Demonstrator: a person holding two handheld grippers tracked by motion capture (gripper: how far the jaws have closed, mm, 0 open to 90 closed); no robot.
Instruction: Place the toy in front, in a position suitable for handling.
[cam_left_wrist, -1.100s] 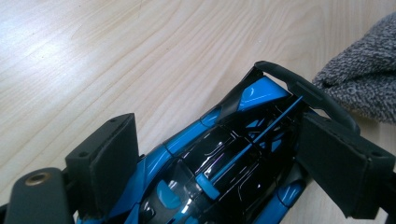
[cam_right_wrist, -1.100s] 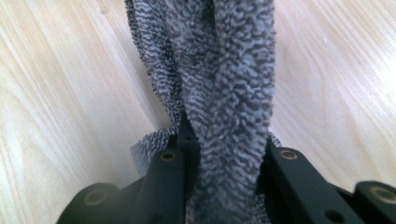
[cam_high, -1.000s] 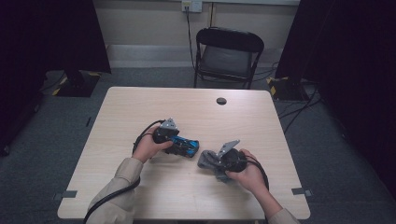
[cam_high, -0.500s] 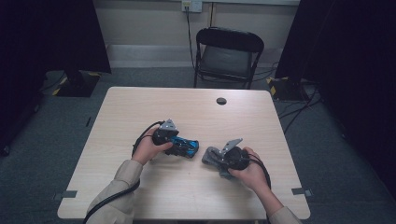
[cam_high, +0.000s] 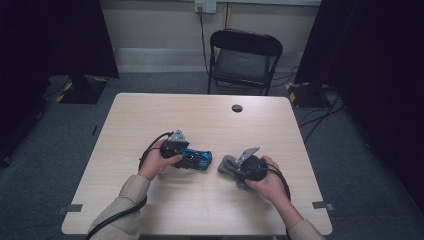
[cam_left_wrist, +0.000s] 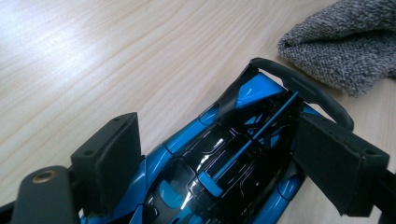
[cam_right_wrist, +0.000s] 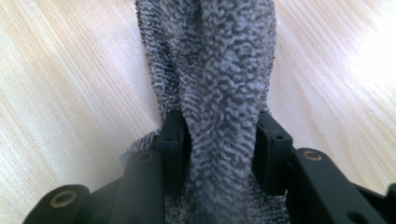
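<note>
We've got the left gripper (cam_high: 187, 154) clamped across the blue toy car (cam_left_wrist: 224, 168), which sits on the table (cam_high: 150, 120) left of centre; the pads bracket its body on both sides. The right gripper (cam_high: 231, 165) has the grey cloth (cam_right_wrist: 219, 93) bunched between its jaws, just right of the car and apart from it.

Risks: the right jaws have just been opening with cloth still between them, so the cloth could slump out and we'd wipe with bare pads (scratch risk on the glossy shell). The left jaws have just closed a bit on the car; a slick, curved body might squirt out or pivot if the cloth pushes from the tail end.

Against the earlier frames: both hands sit in roughly the same spots, car and cloth unmoved, gap between them about the same.
</note>
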